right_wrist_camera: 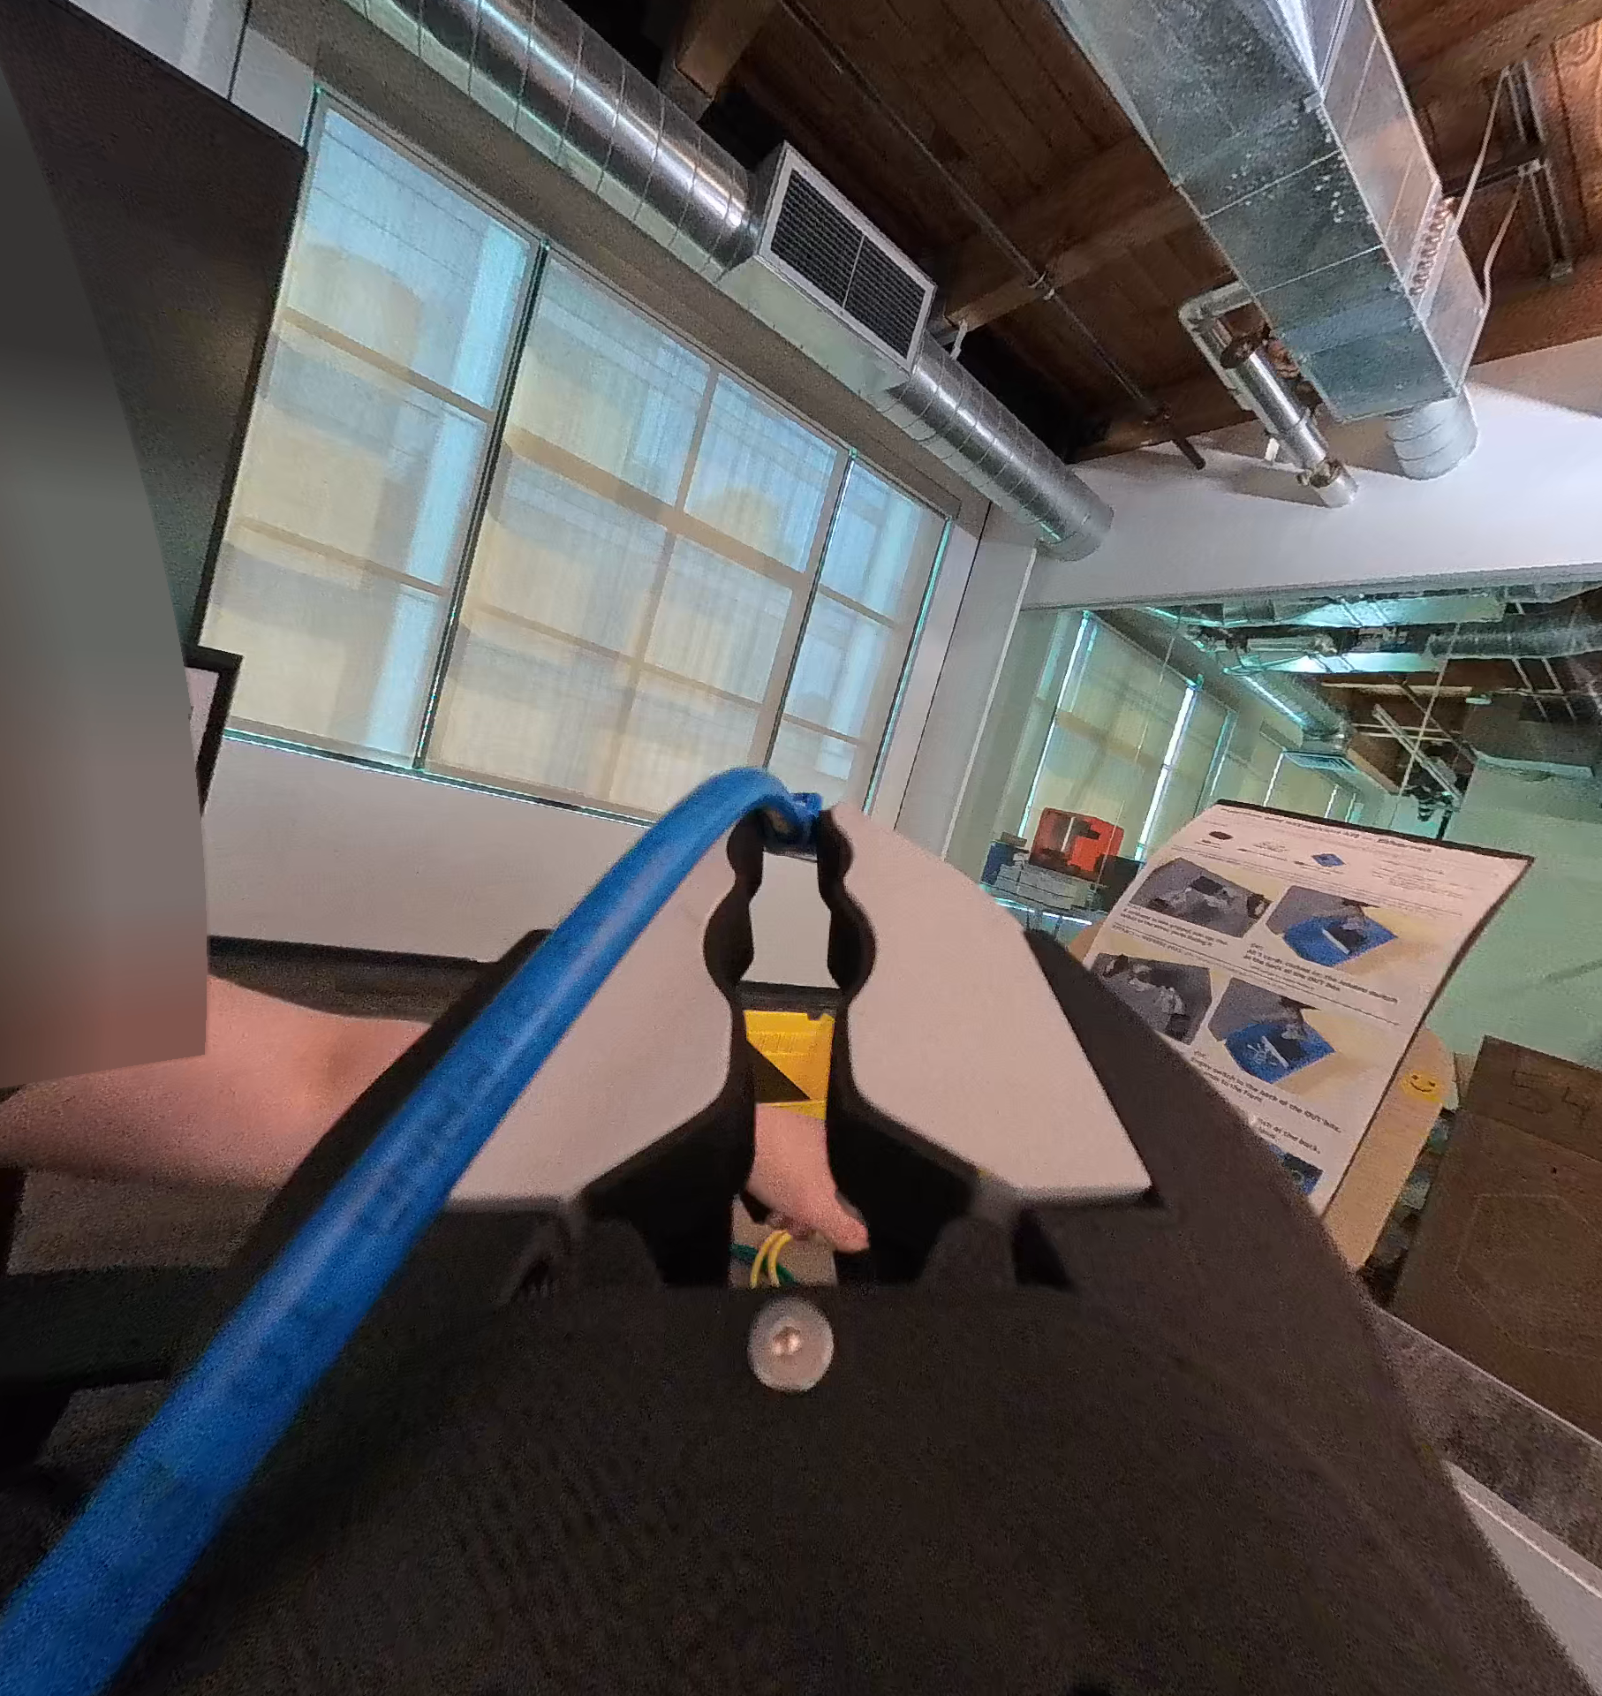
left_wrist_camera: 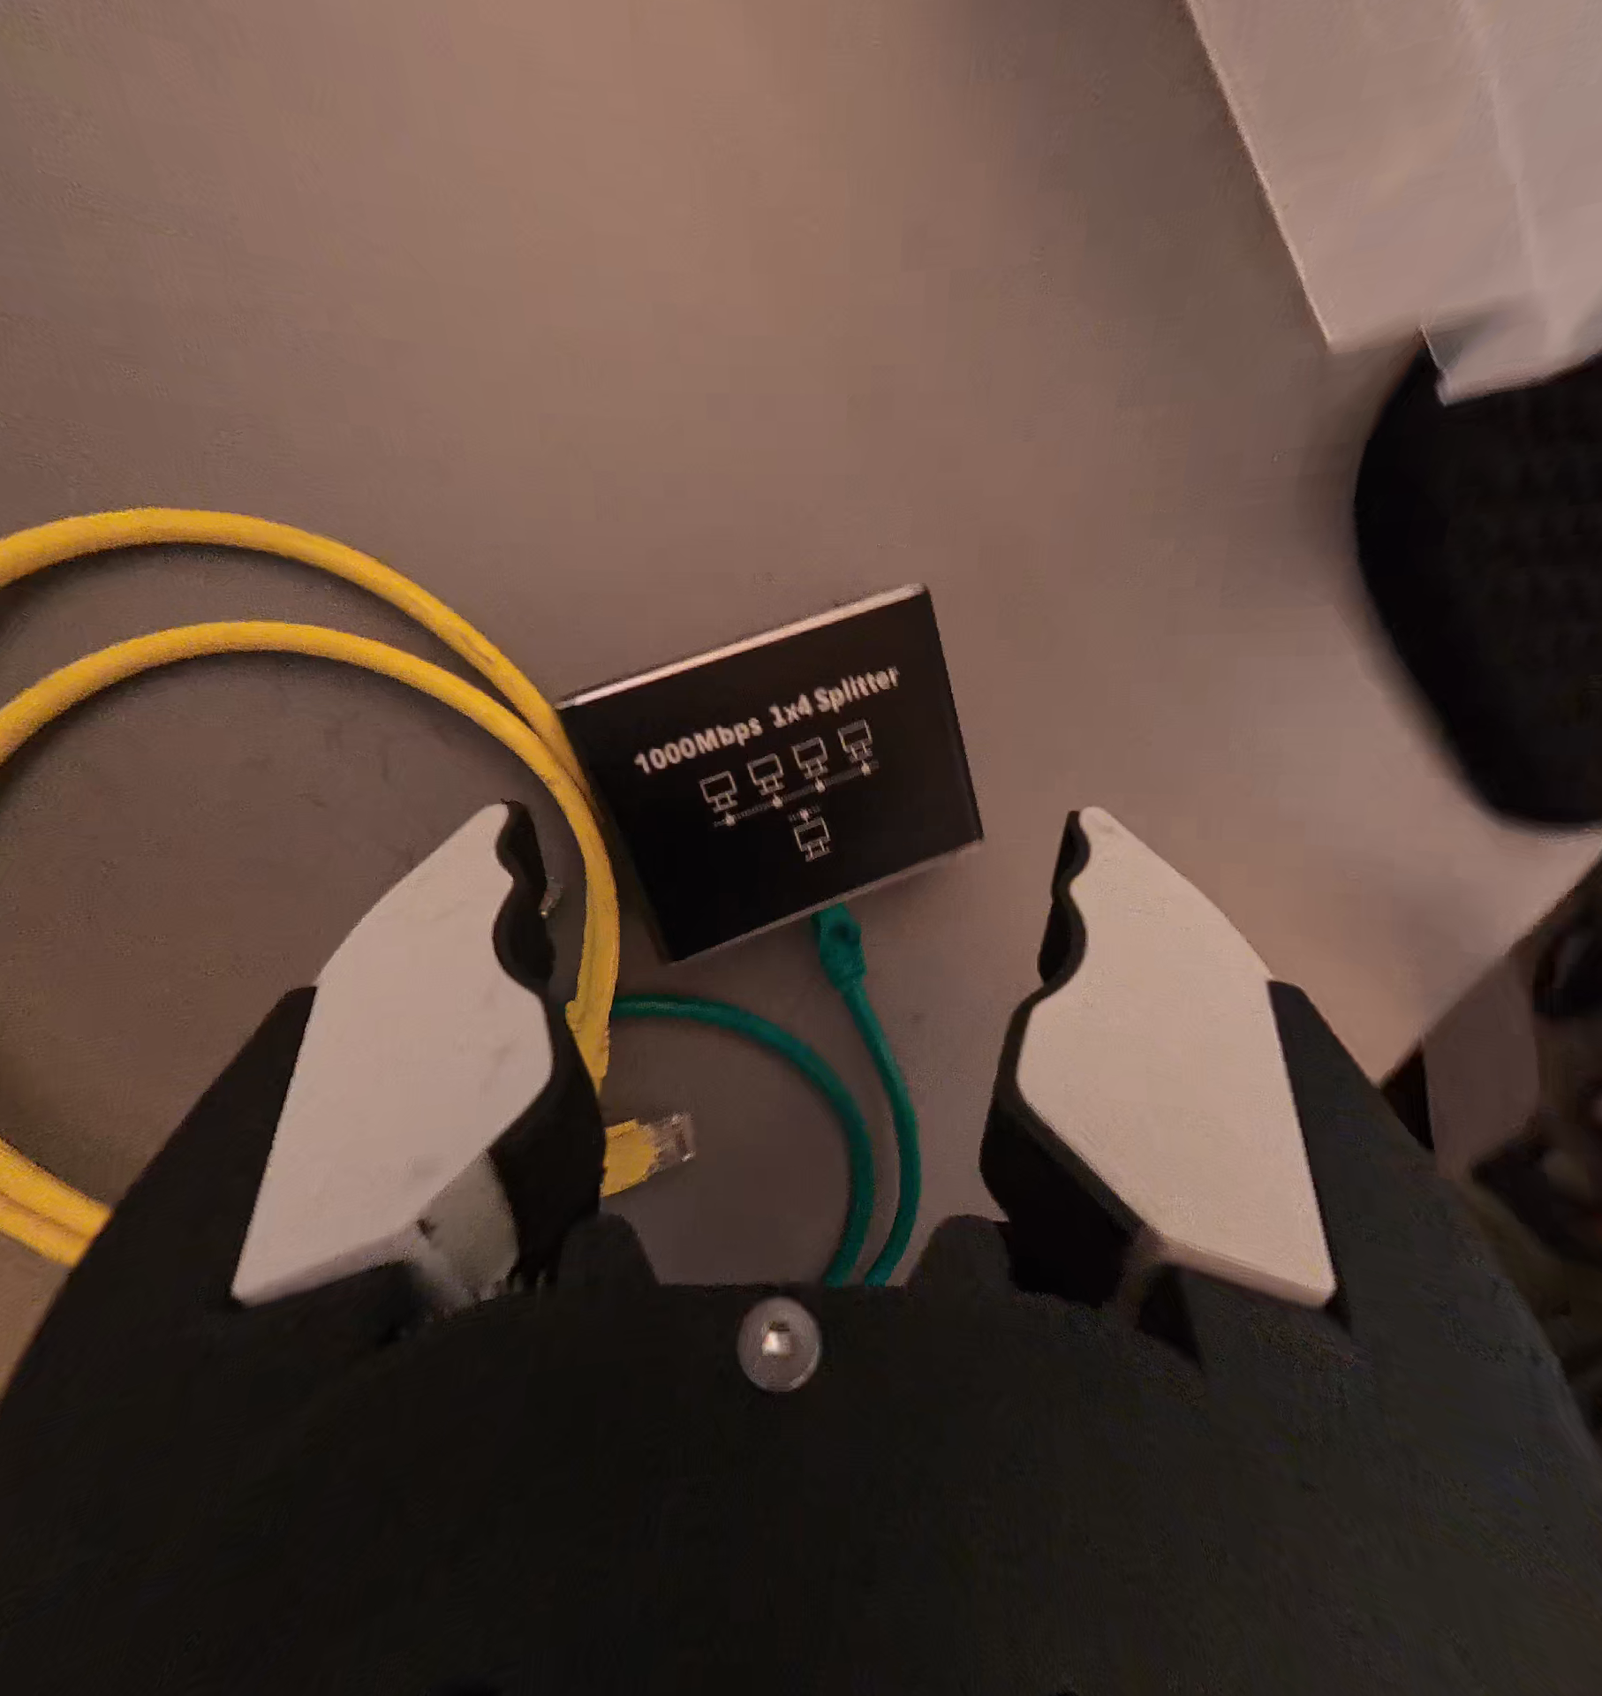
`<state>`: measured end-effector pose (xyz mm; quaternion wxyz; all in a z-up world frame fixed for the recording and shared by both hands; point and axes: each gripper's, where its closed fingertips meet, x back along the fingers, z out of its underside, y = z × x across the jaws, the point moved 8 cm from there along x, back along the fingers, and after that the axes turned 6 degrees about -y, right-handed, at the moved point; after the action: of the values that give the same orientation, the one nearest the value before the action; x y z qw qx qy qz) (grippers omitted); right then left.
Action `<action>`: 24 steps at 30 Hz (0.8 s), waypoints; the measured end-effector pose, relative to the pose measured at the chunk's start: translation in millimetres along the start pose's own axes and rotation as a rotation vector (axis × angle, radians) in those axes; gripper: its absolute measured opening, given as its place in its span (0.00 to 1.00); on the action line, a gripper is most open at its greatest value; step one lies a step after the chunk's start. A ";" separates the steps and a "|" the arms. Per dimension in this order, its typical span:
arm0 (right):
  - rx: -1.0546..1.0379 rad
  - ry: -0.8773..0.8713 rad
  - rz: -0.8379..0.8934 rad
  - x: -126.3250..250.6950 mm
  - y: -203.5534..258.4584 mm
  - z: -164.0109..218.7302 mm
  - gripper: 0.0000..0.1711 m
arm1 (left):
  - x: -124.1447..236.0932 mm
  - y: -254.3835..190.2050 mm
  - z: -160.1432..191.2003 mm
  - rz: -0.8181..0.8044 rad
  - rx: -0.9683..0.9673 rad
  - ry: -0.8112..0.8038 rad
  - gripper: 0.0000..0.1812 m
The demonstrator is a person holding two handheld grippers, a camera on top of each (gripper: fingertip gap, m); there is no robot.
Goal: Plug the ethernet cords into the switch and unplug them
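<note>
In the left wrist view, a small black switch (left_wrist_camera: 770,771) lies on the grey table. A green cord (left_wrist_camera: 880,1083) is plugged into its near side. A yellow cord (left_wrist_camera: 339,642) coils at the left, and its free plug (left_wrist_camera: 650,1143) lies beside my left finger. My left gripper (left_wrist_camera: 793,826) is open and empty, just short of the switch. In the right wrist view, my right gripper (right_wrist_camera: 793,831) is shut on the plug end of a blue cord (right_wrist_camera: 394,1147). It is raised and points up toward the windows. The blue cord trails down to the lower left.
A white sheet (left_wrist_camera: 1467,156) and a dark round object (left_wrist_camera: 1513,587) lie at the table's right. A person's arm (right_wrist_camera: 228,1074) and a hand (right_wrist_camera: 802,1193) show behind my right gripper. An instruction sheet (right_wrist_camera: 1284,973) leans at the right beside a brown box (right_wrist_camera: 1540,1221). My hands' fingertips stand some 45 cm from each other.
</note>
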<state>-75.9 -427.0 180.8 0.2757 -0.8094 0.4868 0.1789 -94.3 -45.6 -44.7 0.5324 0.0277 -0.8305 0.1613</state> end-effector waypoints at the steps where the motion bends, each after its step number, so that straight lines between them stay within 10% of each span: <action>1: -0.001 0.002 0.004 0.1 1.6 -0.1 0.06 | -3.7 -0.7 0.6 -0.043 0.041 -0.019 0.59; 11: -0.080 -0.016 0.023 14.3 9.0 10.2 0.06 | -44.4 -16.4 12.9 -0.251 -0.046 0.256 0.59; 17: -0.109 -0.005 0.007 20.9 9.1 18.5 0.06 | -32.8 -36.2 49.2 -0.103 -0.795 0.440 0.59; 24: -0.102 -0.017 -0.001 30.7 12.5 25.7 0.06 | 19.2 -23.9 68.5 -0.156 -0.678 0.098 0.53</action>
<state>-73.4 -436.9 140.1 0.2384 -0.8210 0.4742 0.2104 -157.4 -86.1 -47.9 0.5614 -0.0949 -0.8056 -0.1637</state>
